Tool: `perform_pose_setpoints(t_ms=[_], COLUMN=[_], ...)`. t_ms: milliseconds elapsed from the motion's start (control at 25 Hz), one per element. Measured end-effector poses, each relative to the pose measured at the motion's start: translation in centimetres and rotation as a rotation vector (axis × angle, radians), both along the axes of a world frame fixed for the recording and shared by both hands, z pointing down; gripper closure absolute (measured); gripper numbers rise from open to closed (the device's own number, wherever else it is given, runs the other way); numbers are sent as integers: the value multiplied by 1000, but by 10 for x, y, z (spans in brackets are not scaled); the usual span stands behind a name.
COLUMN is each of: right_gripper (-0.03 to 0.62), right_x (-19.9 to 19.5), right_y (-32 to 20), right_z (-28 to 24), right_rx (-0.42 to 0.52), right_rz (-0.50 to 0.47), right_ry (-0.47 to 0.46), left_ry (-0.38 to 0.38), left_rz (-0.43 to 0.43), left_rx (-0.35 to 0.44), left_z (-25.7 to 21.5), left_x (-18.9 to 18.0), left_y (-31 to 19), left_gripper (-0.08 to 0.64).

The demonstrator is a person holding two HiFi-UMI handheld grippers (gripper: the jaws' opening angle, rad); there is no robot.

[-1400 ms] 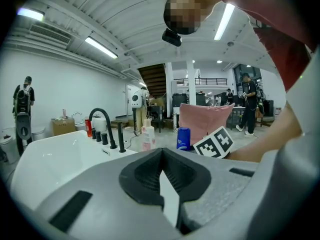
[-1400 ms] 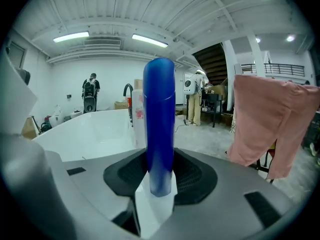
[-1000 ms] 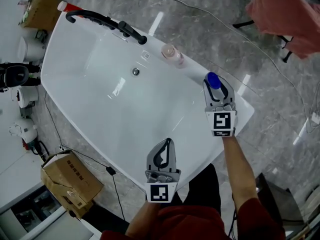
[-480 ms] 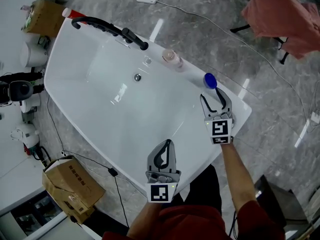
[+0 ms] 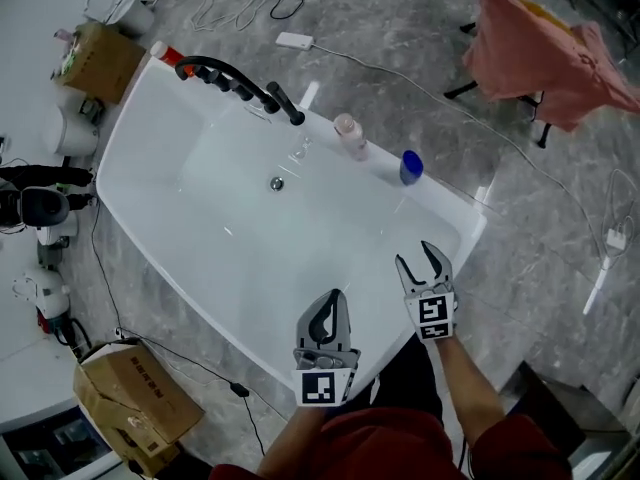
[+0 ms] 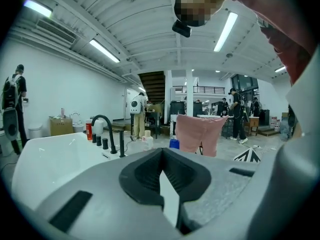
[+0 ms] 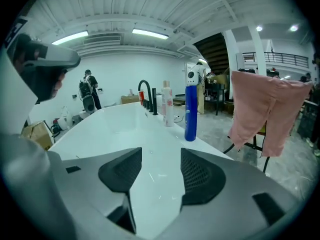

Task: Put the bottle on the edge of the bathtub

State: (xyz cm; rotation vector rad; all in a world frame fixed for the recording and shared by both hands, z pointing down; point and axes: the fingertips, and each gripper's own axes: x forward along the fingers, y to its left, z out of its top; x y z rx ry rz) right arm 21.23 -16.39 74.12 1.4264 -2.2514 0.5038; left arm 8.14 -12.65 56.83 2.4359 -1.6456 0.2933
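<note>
Bottle (image 5: 410, 167) upright on bathtub's (image 5: 150, 168) far edge; grey marble floor (image 5: 400, 28); our right gripper (image 5: 416, 258) gapes empty, left gripper (image 5: 334, 296) closed.

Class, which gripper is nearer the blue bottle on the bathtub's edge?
Right. The right gripper, open, faces the blue bottle along the rim; the left gripper, shut, sits farther back and leftward.

left claw (image 5: 334, 298): jaws together | right claw (image 5: 417, 260): jaws apart, empty
</note>
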Motion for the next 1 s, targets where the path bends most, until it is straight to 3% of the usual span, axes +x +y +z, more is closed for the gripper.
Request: perform_pose_setpoints(t_ms=[120,480,640,1000], right_gripper=[354,356,374,376], right_x=[-14,-53,-70,-98], right_y=[36,126,134,183], right_z=[-27,-142,-200,-343], right_rx=[11,112,227,426], right_rz=[-13,34,34,108], right_ry=[11,24,41,52], left_ry=[14,3,32,25], left_rz=[35,10,10,2], left_rx=[20,-5,73,128], left_z=[-13,-53,-86,-168], left_x=[-17,-98,-124,-180], left_y=[25,94,102,150], left_gripper=[555,555,555,555])
